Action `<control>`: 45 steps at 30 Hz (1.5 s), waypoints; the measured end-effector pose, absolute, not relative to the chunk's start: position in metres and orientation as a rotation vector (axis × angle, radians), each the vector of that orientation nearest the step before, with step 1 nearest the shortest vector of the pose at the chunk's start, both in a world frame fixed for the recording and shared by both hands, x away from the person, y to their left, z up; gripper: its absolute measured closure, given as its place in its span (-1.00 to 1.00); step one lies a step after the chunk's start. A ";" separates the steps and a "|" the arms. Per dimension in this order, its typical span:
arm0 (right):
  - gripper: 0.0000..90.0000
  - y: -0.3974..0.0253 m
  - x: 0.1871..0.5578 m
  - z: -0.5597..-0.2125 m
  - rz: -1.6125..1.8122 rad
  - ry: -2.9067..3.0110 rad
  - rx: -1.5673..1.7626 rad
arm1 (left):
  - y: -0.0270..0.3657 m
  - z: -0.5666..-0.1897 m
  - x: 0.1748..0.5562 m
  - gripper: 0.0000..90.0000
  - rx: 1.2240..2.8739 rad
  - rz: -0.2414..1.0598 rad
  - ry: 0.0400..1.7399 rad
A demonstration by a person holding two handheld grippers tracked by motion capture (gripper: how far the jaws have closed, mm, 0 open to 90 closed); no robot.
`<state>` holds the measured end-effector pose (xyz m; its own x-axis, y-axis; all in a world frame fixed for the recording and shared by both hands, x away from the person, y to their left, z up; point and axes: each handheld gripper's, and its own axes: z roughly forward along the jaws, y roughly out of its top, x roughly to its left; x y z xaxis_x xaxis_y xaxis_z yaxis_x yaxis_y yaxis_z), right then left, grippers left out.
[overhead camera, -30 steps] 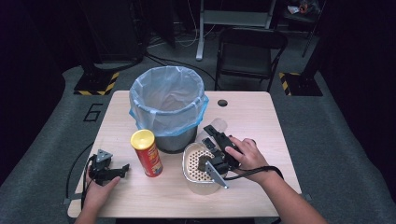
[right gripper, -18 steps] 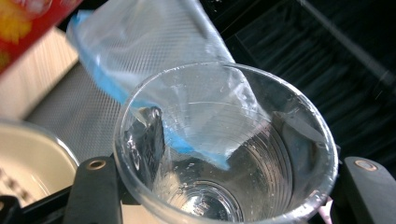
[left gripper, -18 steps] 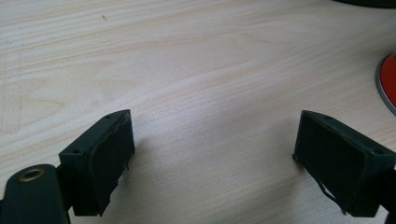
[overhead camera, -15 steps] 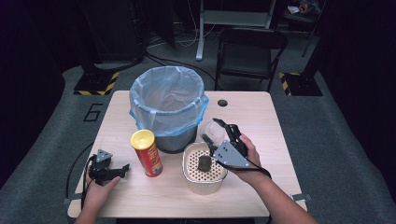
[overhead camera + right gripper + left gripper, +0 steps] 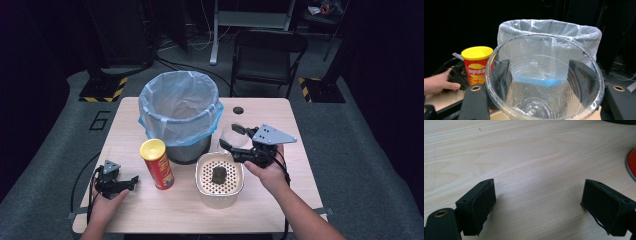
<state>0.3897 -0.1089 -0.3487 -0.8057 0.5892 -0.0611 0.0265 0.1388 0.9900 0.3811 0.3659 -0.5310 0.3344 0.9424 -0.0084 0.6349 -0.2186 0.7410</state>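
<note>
We see a light wooden table carrying 4 items. A grey bin lined with a pale blue bag stands near the middle of the table, toward the far edge. A red chip can with a yellow lid stands upright just left of the bin's near side, closer to the near edge. A cream strainer bowl sits near the near edge, right of the can and just in front of the bin; 1 dark lump lies on its perforated floor.

The right gripper is above the table, right of the bin and just beyond the strainer bowl's far-right rim, held by the right hand. Its 2 jaws are closed on a clear plastic cup and press on the cup's outer wall from opposite sides. In the right gripper view the clear plastic cup faces the camera mouth-first, with the bin behind it and the chip can to the left.

The left gripper rests near the near-left corner of the table, held by the left hand and pointing toward the can. In the left gripper view its 2 jaws stand wide apart over bare wood and grasp nothing; the can's red base shows at the right edge.

A small black disc lies near the far edge of the table, right of the bin. A folding chair stands on the floor beyond the table.
</note>
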 end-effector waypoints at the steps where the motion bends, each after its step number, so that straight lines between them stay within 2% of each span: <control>1: -0.22 -0.110 0.391 -0.346 1.715 1.994 0.594 | 0.366 -0.531 0.381 -0.74 1.947 0.602 1.381; 27: -0.22 -0.109 0.390 -0.307 1.777 2.117 0.666 | 0.365 -0.531 0.379 -0.74 1.958 0.595 1.367; 45: -0.22 -0.098 0.387 -0.292 1.787 2.127 0.634 | 0.365 -0.531 0.379 -0.74 1.956 0.599 1.367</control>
